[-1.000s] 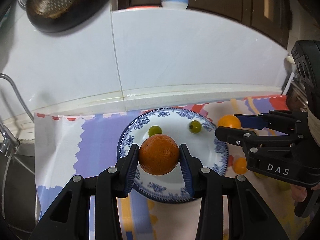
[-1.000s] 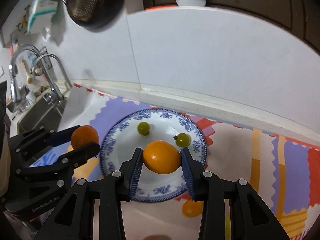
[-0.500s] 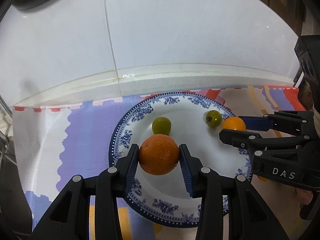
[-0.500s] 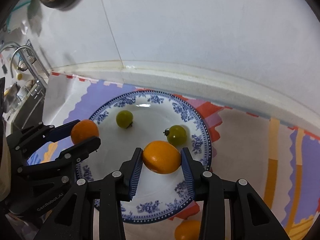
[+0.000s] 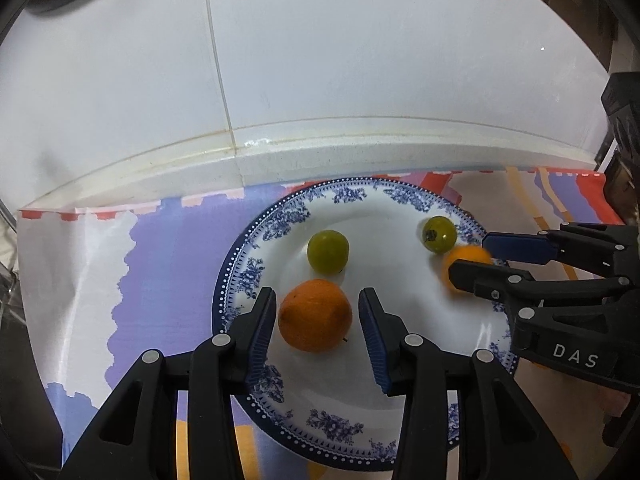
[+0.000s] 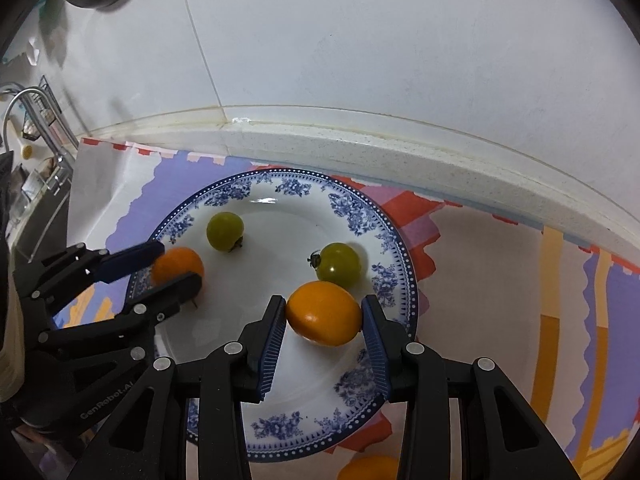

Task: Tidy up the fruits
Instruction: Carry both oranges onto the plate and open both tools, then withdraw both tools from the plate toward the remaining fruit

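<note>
Fruits all on blue-white plate (image 5: 256, 276). L claw (image 5: 318, 316) at plate's 8 o'clock, jaws opening, clear of the orange (image 5: 315, 314) btwn them. Two green fruits (image 5: 328, 250) near 12. R claw (image 6: 324, 314) at 4 o'clock pinches yellow-orange fruit (image 6: 323, 313).

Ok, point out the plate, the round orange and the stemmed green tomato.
plate (image 5: 340, 194), left wrist view, far patterned rim.
round orange (image 5: 315, 315), left wrist view, its middle.
stemmed green tomato (image 6: 340, 264), right wrist view, its middle.

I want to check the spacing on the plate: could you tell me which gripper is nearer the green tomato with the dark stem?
Right. The right gripper sits just beside that tomato; the left gripper is across the plate.
</note>
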